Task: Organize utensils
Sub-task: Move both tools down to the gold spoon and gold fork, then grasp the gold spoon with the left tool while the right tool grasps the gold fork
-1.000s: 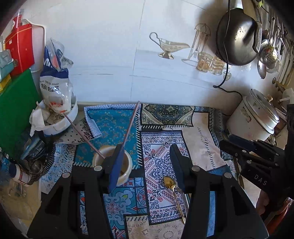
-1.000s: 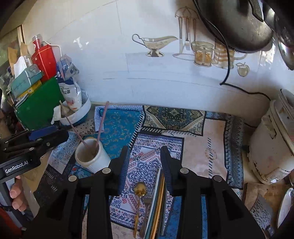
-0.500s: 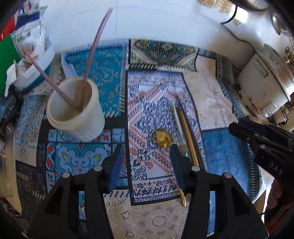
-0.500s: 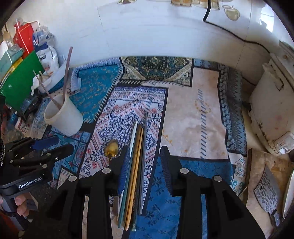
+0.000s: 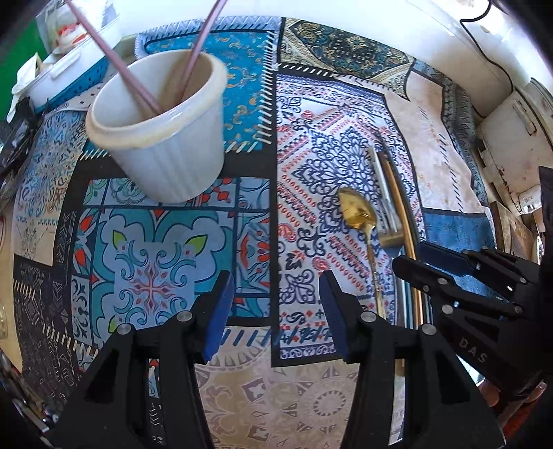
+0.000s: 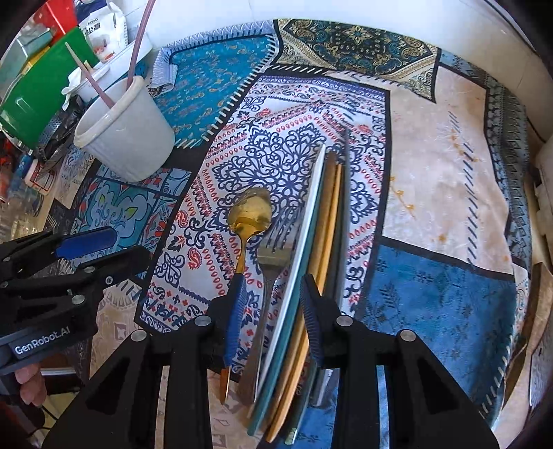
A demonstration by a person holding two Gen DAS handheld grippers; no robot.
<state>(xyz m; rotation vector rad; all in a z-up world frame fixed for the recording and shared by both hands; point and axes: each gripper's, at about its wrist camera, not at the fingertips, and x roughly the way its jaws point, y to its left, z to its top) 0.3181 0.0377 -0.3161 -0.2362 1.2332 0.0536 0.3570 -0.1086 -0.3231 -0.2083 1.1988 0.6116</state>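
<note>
A white ribbed cup (image 5: pixel 159 127) holding two pink chopsticks (image 5: pixel 204 45) stands on the patterned cloth; it also shows in the right wrist view (image 6: pixel 128 138). A gold spoon (image 6: pixel 249 221), a silver fork (image 6: pixel 269 273) and a bundle of several chopsticks (image 6: pixel 321 235) lie side by side on the cloth. My right gripper (image 6: pixel 273 311) is open, low over the fork and chopsticks, its jaws on either side of them. My left gripper (image 5: pixel 274 311) is open and empty, left of the spoon (image 5: pixel 357 210) and below the cup.
A white appliance (image 5: pixel 511 138) stands at the right edge. A green board (image 6: pixel 38 86), a white tub (image 5: pixel 65 76) and packets crowd the left. The tiled wall (image 6: pixel 311 13) runs behind the cloth (image 6: pixel 442 172).
Both grippers have dropped low toward the cloth and tilted down. The right one has closed in over the fork and chopsticks; the left has come close beside the cup.
</note>
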